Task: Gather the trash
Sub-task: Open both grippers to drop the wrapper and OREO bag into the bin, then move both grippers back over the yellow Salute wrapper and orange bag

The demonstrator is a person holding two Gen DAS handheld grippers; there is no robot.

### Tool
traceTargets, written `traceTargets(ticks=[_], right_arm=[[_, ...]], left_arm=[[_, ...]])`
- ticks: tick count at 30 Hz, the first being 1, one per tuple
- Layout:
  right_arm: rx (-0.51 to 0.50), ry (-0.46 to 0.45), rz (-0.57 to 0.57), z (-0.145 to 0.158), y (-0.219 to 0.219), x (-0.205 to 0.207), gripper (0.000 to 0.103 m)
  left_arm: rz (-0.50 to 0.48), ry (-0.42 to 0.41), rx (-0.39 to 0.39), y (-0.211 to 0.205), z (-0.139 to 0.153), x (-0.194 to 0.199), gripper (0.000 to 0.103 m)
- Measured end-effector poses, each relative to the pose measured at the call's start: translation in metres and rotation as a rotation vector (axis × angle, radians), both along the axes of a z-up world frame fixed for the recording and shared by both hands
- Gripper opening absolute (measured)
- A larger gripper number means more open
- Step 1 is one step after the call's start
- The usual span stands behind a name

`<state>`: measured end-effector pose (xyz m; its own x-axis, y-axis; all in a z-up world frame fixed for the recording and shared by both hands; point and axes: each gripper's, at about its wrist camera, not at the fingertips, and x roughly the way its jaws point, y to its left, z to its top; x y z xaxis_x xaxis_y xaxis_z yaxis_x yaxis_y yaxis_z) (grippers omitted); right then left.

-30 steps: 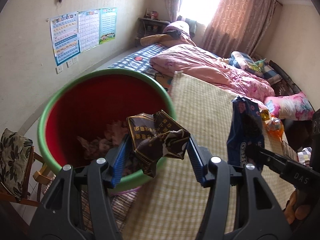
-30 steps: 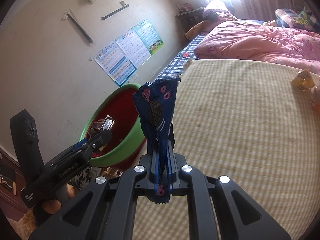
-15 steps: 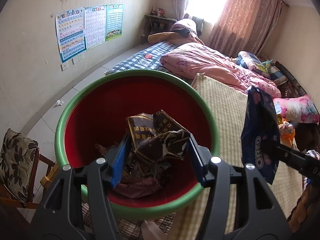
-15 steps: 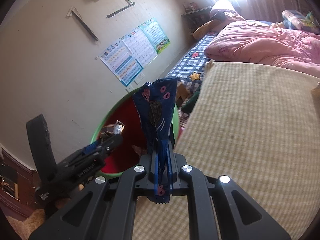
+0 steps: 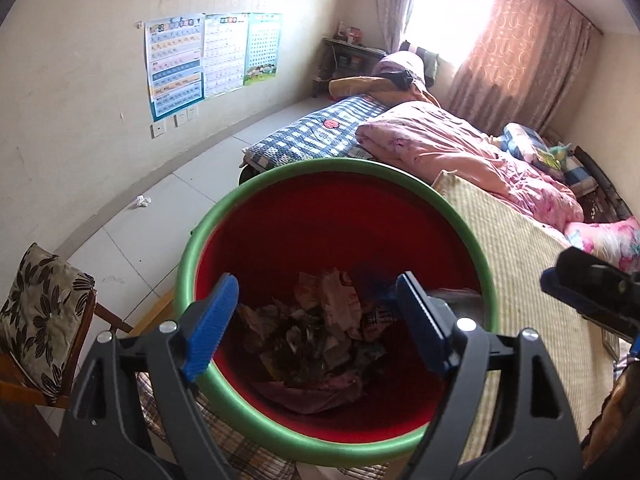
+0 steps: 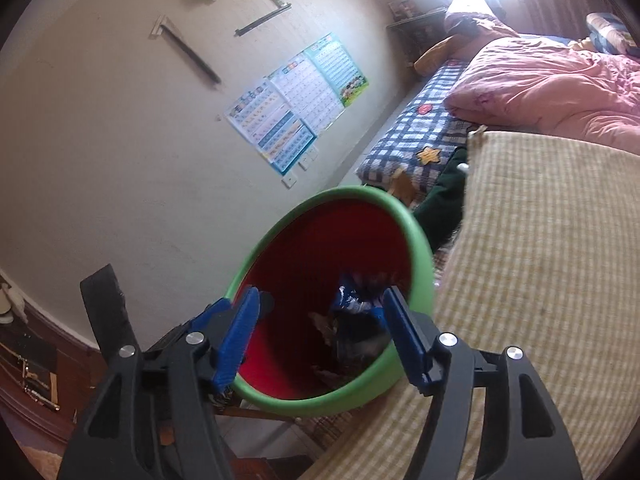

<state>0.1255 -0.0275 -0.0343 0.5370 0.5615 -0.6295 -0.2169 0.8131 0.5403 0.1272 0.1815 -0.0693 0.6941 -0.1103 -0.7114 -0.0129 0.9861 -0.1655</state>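
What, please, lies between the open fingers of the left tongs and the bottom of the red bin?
Only air: in the left wrist view the left tongs hang open and empty over the red bin, with the trash pile at its bottom.

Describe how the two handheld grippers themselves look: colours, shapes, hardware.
The left gripper and the right gripper look alike: black plastic frames with triangular cut-outs, round silver screw heads at the joints, and two flat fingers faced with ribbed blue pads. No cables, sleeves or readable markings show.
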Motion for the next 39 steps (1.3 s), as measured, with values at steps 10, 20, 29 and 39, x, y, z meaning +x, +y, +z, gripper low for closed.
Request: traceTargets(ticks=[10, 20, 29, 39], right_arm=[[-0.396, -0.068, -0.543, 0.006, -0.196, -0.029, 0.079], [-0.489, 0.081, -0.596, -0.032, -0.317, -0.028, 0.08], [-0.543, 0.104, -0.477, -0.057, -0.327, -0.016, 0.013], [-0.441, -0.06, -0.4, -0.008, -0.354, -0.037, 0.073]], left_arm=[[-0.054, -0.031, -0.002, -0.04, 0.009, 0.0, 0.079], [-0.204, -0.026, -0.02, -0.15, 0.01, -0.004, 0.079], [-0.354, -0.038, -0.008, -0.249, 0.013, -0.003, 0.08], [-0.446, -0.016, -0.021, -0.333, 0.008, 0.016, 0.08]])
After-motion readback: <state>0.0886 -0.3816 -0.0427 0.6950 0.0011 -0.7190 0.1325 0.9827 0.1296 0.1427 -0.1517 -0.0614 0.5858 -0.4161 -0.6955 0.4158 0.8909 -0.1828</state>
